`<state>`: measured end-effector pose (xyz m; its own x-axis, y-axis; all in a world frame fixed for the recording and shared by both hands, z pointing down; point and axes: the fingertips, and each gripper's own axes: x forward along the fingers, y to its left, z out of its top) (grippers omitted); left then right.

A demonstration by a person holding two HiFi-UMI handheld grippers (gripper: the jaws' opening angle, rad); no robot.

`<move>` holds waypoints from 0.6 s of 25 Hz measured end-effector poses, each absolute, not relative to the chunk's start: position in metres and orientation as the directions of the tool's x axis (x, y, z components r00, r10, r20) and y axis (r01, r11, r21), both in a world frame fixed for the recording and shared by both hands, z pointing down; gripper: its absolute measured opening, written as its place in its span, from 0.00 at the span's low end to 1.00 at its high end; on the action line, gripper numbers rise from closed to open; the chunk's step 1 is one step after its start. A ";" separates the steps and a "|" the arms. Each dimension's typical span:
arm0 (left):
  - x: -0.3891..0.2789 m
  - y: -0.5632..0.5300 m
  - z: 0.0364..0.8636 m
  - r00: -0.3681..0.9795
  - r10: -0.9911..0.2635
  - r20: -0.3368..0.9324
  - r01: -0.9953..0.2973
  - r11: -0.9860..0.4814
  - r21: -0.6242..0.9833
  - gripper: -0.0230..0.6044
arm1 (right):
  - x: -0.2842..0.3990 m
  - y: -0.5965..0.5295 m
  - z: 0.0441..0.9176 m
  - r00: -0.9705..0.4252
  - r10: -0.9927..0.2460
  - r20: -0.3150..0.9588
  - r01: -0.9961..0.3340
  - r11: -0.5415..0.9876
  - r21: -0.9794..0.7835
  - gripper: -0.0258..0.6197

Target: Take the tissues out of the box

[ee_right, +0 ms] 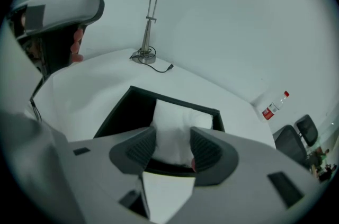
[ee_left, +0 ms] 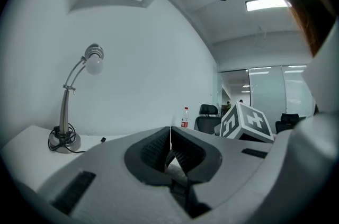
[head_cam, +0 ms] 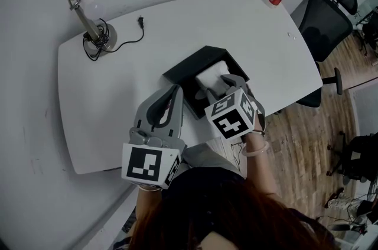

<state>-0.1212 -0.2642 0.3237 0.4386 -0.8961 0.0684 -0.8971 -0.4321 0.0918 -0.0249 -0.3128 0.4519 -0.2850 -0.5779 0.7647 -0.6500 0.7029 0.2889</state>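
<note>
The black box sits open at the middle of the white tabletop, and the tissues stand in it as a white wad, towards its right end. The right tongs angle down into the box from the lower right and pinch that wad: in the right gripper view both ribbed pads press into the sides of the soft white stack, which bulges up between them. The left tongs are pressed together with nothing between them. They hang level at the lower left of the box and appear clear of it.

So nothing holds the box down. If the wad fits tightly against the walls, the box will probably rise or skid along with the tissues, and could tip as they come free. The grip is on soft, loose paper. Only the squeezed sheets may come away while the lower ones stay behind, or a sheet may tear where a pad bites into it. A tilted pull could snag the wad on the rim.
</note>
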 end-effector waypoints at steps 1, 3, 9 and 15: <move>-0.121 -0.262 0.323 0.439 -0.896 0.066 -0.897 -0.433 0.089 0.08 | -0.025 -0.312 0.448 -0.291 -0.592 0.751 -0.651 0.698 0.298 0.37; -0.120 -0.257 0.320 0.441 -0.896 0.059 -0.896 -0.435 0.084 0.08 | -0.023 -0.310 0.442 -0.300 -0.617 0.728 -0.654 0.688 0.314 0.37; -0.120 -0.240 0.314 0.439 -0.897 0.042 -0.897 -0.435 0.072 0.08 | -0.019 -0.304 0.421 -0.315 -0.693 0.649 -0.682 0.641 0.353 0.37; -0.117 -0.223 0.309 0.439 -0.898 0.026 -0.897 -0.437 0.062 0.08 | -0.017 -0.294 0.397 -0.324 -0.781 0.534 -0.719 0.570 0.397 0.37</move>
<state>-0.1169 -0.2230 0.3089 0.4393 -0.8980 0.0258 -0.8973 -0.4372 0.0616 -0.0167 -0.2935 0.3968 -0.3239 -0.7809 0.5342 -0.7191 0.5701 0.3974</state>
